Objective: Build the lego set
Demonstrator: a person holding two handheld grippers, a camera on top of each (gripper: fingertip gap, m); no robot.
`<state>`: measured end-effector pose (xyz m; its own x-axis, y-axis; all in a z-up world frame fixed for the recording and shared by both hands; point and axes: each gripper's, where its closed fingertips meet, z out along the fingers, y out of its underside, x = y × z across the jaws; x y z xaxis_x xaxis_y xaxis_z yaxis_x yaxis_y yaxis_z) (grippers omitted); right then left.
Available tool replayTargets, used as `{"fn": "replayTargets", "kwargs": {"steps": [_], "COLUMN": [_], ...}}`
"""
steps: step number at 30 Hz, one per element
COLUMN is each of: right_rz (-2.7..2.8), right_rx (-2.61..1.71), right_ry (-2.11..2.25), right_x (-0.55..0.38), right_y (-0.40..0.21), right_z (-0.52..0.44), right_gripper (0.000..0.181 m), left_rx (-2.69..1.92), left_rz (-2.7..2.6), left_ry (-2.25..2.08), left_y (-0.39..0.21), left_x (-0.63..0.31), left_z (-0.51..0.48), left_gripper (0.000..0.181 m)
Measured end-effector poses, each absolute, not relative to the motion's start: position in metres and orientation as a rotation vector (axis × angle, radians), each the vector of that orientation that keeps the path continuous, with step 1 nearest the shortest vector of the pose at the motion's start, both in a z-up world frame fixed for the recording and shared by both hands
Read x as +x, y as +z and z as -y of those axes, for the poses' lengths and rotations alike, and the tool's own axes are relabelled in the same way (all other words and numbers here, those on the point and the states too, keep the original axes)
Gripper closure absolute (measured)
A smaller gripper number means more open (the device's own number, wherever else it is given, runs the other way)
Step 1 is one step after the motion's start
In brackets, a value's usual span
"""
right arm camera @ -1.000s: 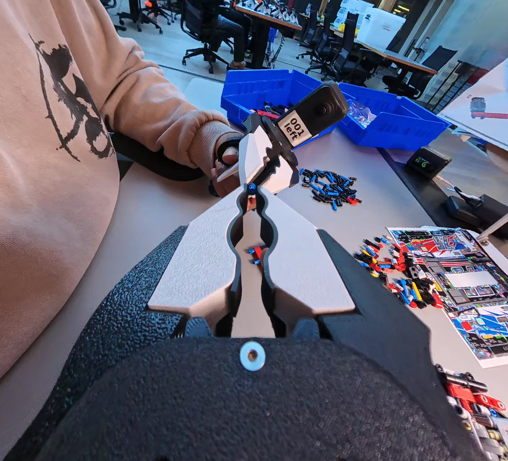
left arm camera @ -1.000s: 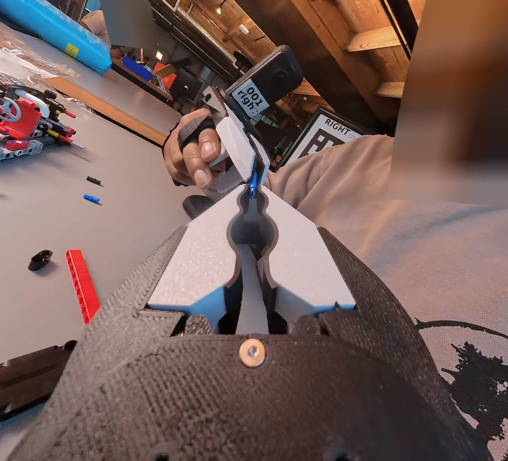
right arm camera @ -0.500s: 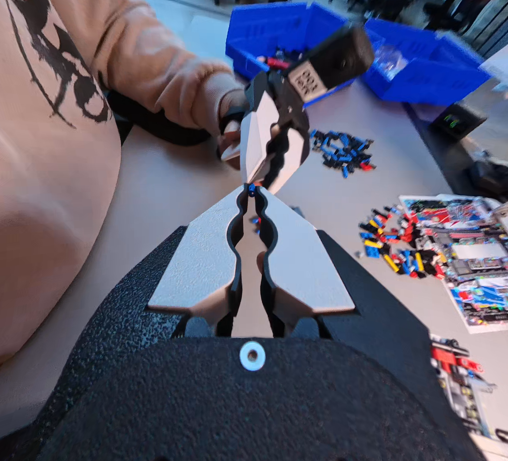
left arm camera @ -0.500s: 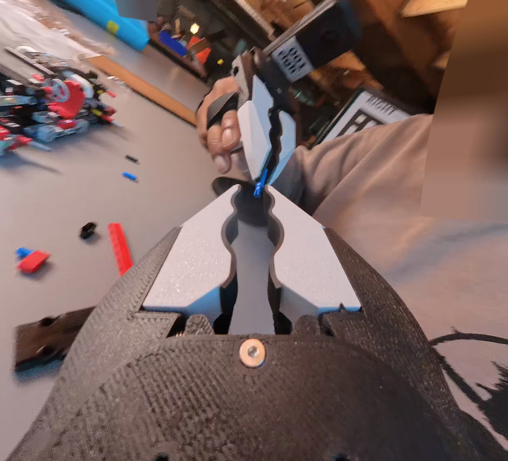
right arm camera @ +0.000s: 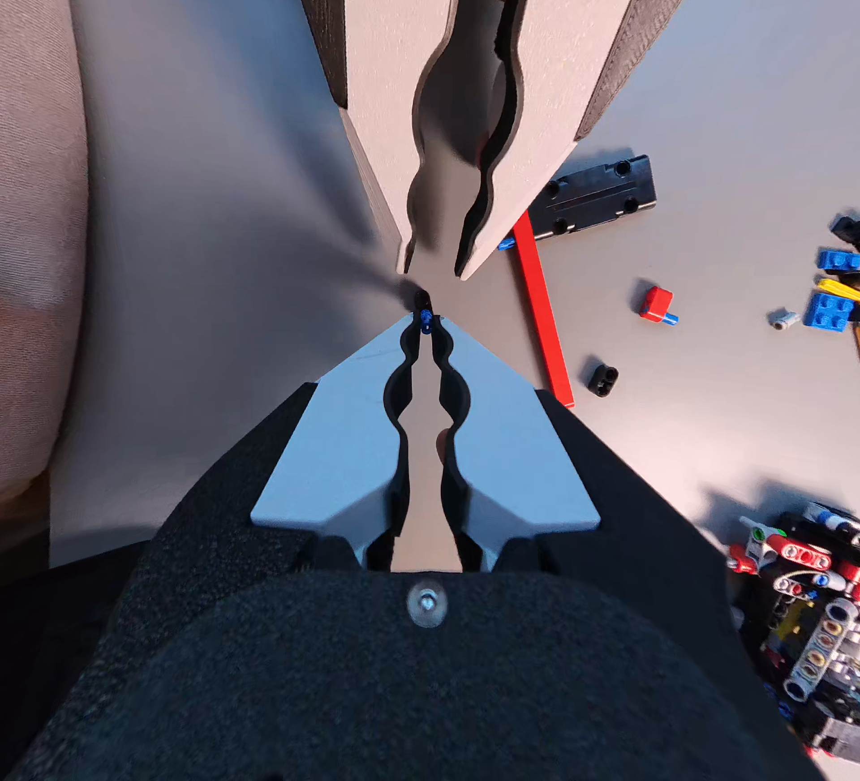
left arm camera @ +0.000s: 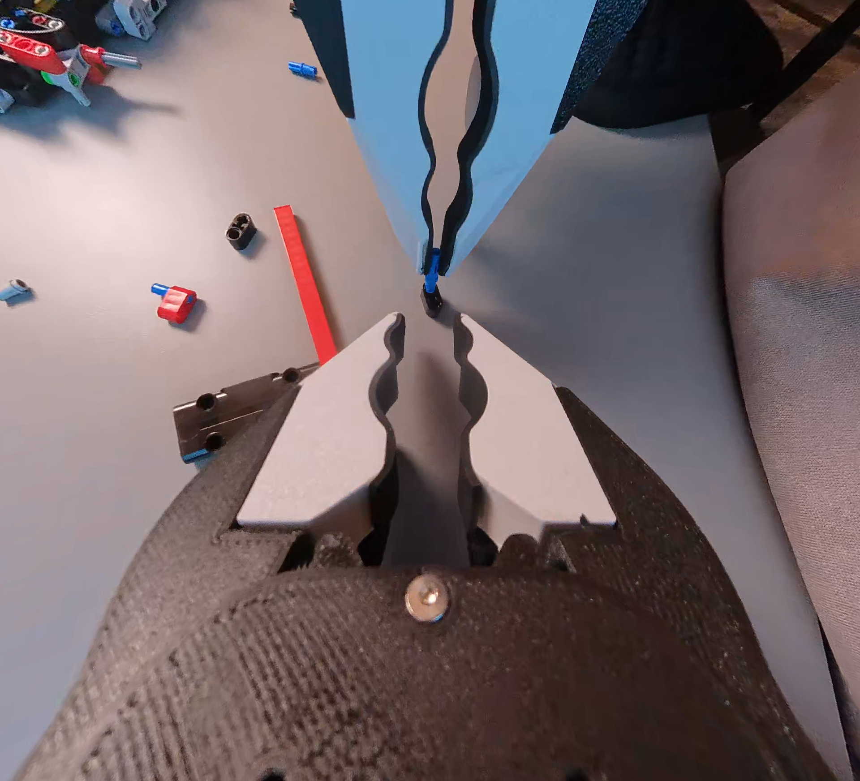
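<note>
risk: the blue pin (left arm camera: pixel 433 264) is pinched only at the very tips of the right gripper (right arm camera: pixel 426 323); a sideways push looks likely to twist it out or flick it away.
risk 2: the small black connector (left arm camera: pixel 431 299) on the pin's lower end is not gripped by anything visible; if the pin is only partly seated it could drop off or tip when lifted. Whether it touches the table (left arm camera: pixel 139 181) cannot be told.
risk 3: the left gripper (left arm camera: pixel 428 323) tips flank the connector closely; closing off-centre could knock it instead of catching it.
right gripper jaws: clamped on the blue pin, pads pressed together at the tip.
left gripper jaws: spread apart, nothing between them.
pose: both grippers point steeply down at the table, tip to tip, facing each other; right gripper comes in from the far side in the left wrist view, left gripper from the far side in the right wrist view.
task thing: pin and connector sit between the two sets of tips, near the table's edge by the person's sleeve (left arm camera: pixel 800 340).
nearby: long red beam (left arm camera: pixel 305 284) just beside the left gripper, black panel (left arm camera: pixel 223 409) partly under it, black two-hole piece (left arm camera: pixel 240 230), red piece with blue pin (left arm camera: pixel 176 302), loose blue pin (left arm camera: pixel 301 69).
build: partly assembled model (right arm camera: pixel 809 610) well apart from the tips.
step guess: seating pin in connector, or handing it over.
</note>
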<state>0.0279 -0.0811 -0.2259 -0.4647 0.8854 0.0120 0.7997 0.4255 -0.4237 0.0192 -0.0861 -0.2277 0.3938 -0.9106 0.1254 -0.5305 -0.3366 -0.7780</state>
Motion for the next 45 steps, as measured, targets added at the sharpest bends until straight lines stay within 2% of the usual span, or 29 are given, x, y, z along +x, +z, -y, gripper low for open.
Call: {"fn": "replayTargets", "kwargs": {"steps": [12,24,30,45], "right_rz": [2.502,2.472,2.488,2.477], "right_rx": [-1.506,-1.584,-1.612,-1.649], "right_ry": [0.385,0.351,0.332,0.359], "right_x": [0.028,0.021,0.017,0.014], "right_y": [-0.227,-0.228,-0.228,-0.229], "right_z": [0.081,0.081,0.083,0.084], "right_gripper": [0.18,0.179,0.18,0.179], "left_rx": [-1.985,-1.928,-1.906,-1.923], "left_rz": [-1.22,-1.238,-1.273,-1.263], "left_ry": [-0.734,-0.531,-0.514,-0.546], "left_y": [-0.23,-0.236,-0.237,-0.237], "left_x": [0.025,0.021,0.022,0.021], "left_z": [0.085,0.081,0.084,0.085], "left_gripper": [0.167,0.163,0.176,0.176]}}
